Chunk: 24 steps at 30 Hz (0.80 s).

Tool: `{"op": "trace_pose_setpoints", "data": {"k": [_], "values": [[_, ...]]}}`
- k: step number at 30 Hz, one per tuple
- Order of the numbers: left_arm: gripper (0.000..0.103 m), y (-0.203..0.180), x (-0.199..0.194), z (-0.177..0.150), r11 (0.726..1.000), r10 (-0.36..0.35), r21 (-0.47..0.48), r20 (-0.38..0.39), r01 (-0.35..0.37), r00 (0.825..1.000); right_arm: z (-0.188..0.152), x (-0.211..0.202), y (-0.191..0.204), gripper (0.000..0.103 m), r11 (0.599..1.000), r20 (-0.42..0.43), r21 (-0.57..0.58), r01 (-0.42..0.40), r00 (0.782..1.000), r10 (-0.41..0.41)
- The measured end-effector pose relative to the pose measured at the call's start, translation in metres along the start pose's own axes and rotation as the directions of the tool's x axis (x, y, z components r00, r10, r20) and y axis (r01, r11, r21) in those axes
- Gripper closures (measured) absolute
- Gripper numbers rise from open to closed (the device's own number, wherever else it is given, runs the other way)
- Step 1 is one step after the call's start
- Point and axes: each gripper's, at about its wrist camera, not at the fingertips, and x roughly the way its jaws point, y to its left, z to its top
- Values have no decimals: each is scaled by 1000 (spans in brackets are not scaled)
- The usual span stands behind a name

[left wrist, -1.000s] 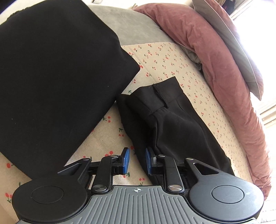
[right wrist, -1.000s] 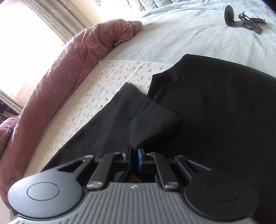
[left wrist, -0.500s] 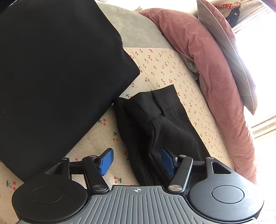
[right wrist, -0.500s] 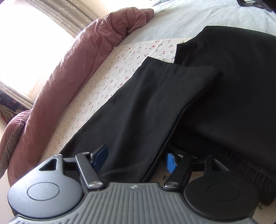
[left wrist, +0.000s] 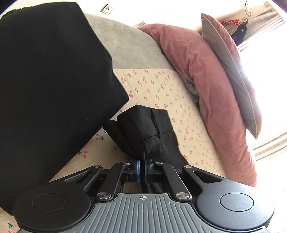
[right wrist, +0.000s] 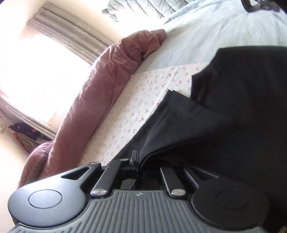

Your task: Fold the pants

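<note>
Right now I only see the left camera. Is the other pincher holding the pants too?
Observer: Yes. The right gripper is shut on the pants, pinching a cloth edge.
Child: Which end is it holding?
Observer: The far end of the cloth in that view is plain and flat with a stitched hem line, no waistband like yours shows.
Child: Is there other stuff on the bed that I can't see?
Observer: Yes, a small black tool lies on the pale sheet, at the top right of that view.
Child: Is the pink blanket there too?
Observer: Yes, and that view shows where the pink comforter ends, bunched on the pale sheet.
</note>
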Motion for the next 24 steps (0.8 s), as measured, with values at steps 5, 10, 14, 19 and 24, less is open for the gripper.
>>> {"op": "trace_pose_setpoints", "data": {"k": [5, 10, 14, 19, 24], "values": [[100, -51, 3, 13, 999, -24, 45, 39, 22, 999, 36, 21, 43, 98, 998, -15, -60, 3, 1000, -4], [101, -145, 32, 57, 997, -45, 65, 36, 42, 998, 100, 93, 112, 98, 985, -55, -161, 58, 996, -68], [101, -206, 5, 85, 977, -208, 82, 136, 198, 969, 149, 86, 205, 98, 959, 106, -280, -30, 992, 62], [100, -196, -6, 80, 959, -275, 126, 204, 253, 940, 159, 45, 234, 98, 922, 219, -383, -61, 963, 155], [100, -115, 62, 41, 993, -106, 74, 128, 97, 986, 121, 104, 178, 98, 906, 107, -423, 16, 994, 32]]}}
